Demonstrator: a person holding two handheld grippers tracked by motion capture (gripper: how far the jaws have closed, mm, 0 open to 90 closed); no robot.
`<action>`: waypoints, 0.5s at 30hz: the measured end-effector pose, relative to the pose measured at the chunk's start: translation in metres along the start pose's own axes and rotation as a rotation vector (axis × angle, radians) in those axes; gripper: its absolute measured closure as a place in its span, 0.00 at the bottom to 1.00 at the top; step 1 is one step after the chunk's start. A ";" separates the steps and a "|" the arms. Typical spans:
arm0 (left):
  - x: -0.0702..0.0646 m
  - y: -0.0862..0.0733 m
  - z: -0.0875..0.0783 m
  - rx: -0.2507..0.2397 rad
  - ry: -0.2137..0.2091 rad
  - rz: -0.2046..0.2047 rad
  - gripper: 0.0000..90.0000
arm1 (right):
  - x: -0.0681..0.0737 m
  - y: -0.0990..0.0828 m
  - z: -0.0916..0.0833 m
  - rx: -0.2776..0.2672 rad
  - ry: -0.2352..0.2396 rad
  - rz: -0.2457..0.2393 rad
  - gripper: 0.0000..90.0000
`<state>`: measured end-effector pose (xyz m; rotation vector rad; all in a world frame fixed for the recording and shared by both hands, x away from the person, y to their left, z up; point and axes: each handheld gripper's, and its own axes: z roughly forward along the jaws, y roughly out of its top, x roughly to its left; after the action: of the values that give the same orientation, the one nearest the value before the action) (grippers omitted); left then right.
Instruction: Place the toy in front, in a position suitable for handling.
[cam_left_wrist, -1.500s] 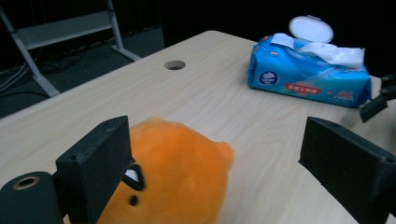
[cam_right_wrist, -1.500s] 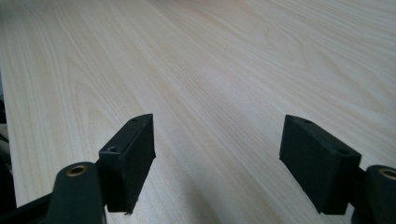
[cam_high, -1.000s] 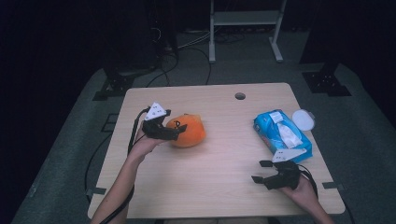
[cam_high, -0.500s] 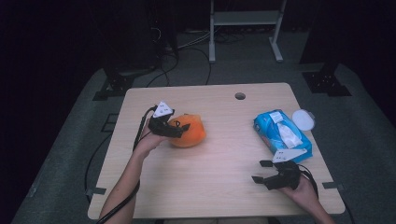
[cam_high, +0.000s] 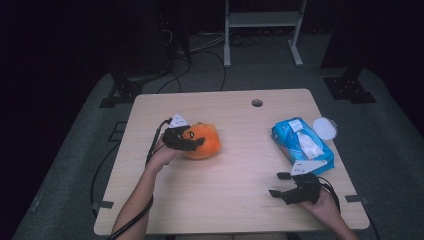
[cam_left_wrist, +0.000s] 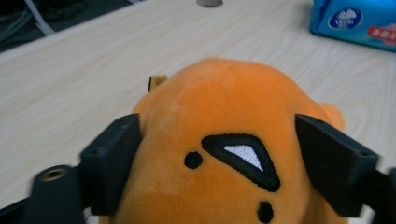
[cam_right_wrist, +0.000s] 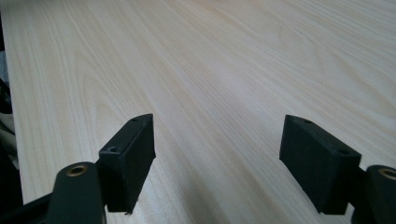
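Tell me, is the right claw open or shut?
Open. The right claw has its jaws wide apart over the bare table, with nothing between them.

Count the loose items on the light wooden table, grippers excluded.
3: an orange plush toy left of centre, a blue pack of wet wipes at the right, and a round white lid touching the pack's far side.

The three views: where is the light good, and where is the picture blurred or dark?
High view: table lit evenly, floor around it very dark. Left gripper view: orange plush toy sharp, wipes pack soft. Right gripper view: bright wood grain, slightly blurred.
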<state>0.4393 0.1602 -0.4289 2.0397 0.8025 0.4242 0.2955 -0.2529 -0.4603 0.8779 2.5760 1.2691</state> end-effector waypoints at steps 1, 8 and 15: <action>0.001 0.000 -0.001 0.009 -0.003 -0.006 0.24 | 0.000 0.000 0.000 0.002 0.001 -0.001 0.28; -0.001 0.002 -0.004 0.051 -0.001 0.018 0.37 | 0.001 0.000 0.001 0.005 0.003 -0.003 0.28; -0.001 0.005 -0.006 0.030 -0.030 -0.009 0.43 | 0.002 0.000 0.001 0.004 0.003 -0.009 0.28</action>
<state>0.4374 0.1609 -0.4214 2.0641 0.8041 0.3776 0.2945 -0.2510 -0.4606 0.8645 2.5826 1.2638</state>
